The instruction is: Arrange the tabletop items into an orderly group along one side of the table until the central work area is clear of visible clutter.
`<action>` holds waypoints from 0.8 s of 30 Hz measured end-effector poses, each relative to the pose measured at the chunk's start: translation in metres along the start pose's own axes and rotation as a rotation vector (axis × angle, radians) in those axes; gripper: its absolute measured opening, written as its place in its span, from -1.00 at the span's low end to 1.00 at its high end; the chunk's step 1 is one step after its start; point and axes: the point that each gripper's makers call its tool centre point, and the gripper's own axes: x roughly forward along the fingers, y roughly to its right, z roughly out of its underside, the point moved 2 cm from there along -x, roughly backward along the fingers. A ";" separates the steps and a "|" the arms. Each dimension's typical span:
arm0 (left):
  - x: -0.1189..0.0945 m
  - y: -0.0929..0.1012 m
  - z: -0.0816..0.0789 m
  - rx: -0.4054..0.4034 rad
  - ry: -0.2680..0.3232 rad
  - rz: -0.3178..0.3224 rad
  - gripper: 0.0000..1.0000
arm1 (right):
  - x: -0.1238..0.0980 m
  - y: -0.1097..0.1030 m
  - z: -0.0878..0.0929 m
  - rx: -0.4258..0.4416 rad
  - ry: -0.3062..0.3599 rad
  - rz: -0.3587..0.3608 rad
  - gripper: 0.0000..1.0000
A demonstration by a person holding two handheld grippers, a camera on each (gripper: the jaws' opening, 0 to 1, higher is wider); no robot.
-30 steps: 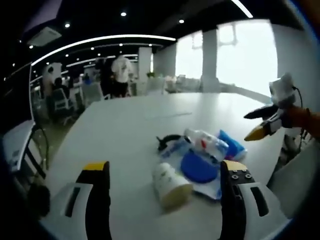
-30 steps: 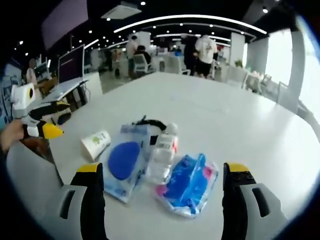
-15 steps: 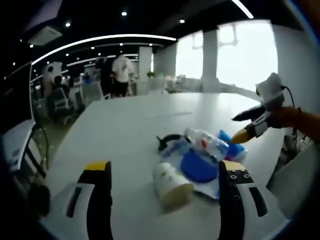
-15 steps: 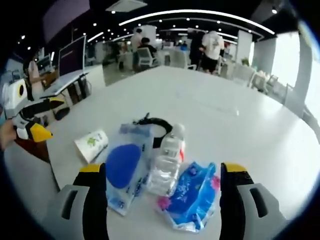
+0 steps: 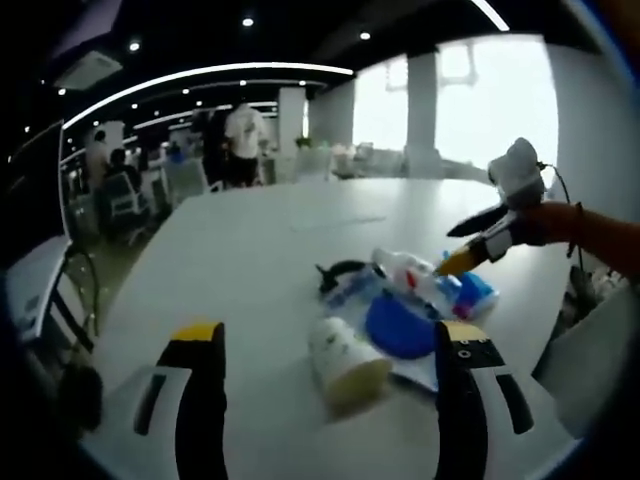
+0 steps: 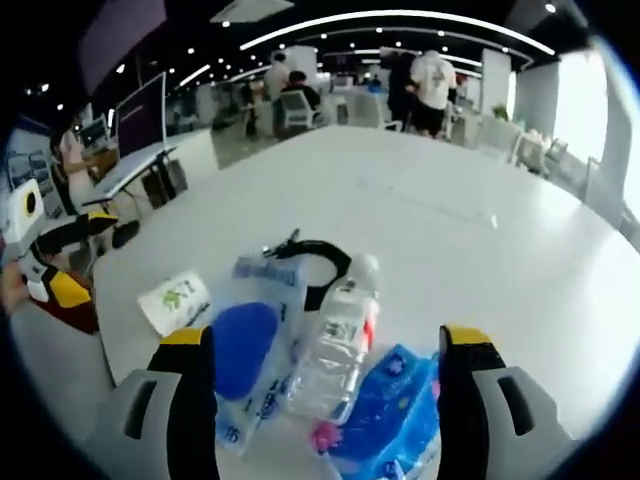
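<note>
While the right gripper (image 6: 325,350) hangs low over the pile with its jaws spread wide apart, a clear water bottle (image 6: 337,338) lies on its side between them, its white cap pointing away. To the bottle's left lies a clear packet with a blue round thing inside (image 6: 250,345), and to its lower right a blue printed wipes pack (image 6: 390,405), all touching or overlapping. A black curved cable (image 6: 318,258) lies just beyond the packet and bottle. A paper cup (image 6: 173,300) lies on its side to the left of the packet, on the white table (image 6: 420,220).

From the left gripper view, the left gripper (image 5: 325,345) is held level near the table edge, jaws wide apart and gripping nothing, with the cup just ahead between them. The right gripper comes in from the right on an orange-sleeved arm (image 5: 590,228), tilted down, its yellow tip close above the bottle and wipes pack. People (image 6: 432,88) stand in the office beyond.
</note>
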 end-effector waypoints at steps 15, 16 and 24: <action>0.000 -0.005 0.008 0.014 -0.038 -0.014 0.66 | 0.038 0.011 -0.001 0.029 -0.051 -0.058 0.75; 0.000 -0.005 0.009 0.017 -0.046 -0.018 0.66 | 0.042 0.010 0.001 0.029 -0.062 -0.061 0.74; -0.002 -0.008 0.010 0.016 -0.048 -0.027 0.65 | 0.052 0.008 0.012 0.034 -0.107 -0.029 0.64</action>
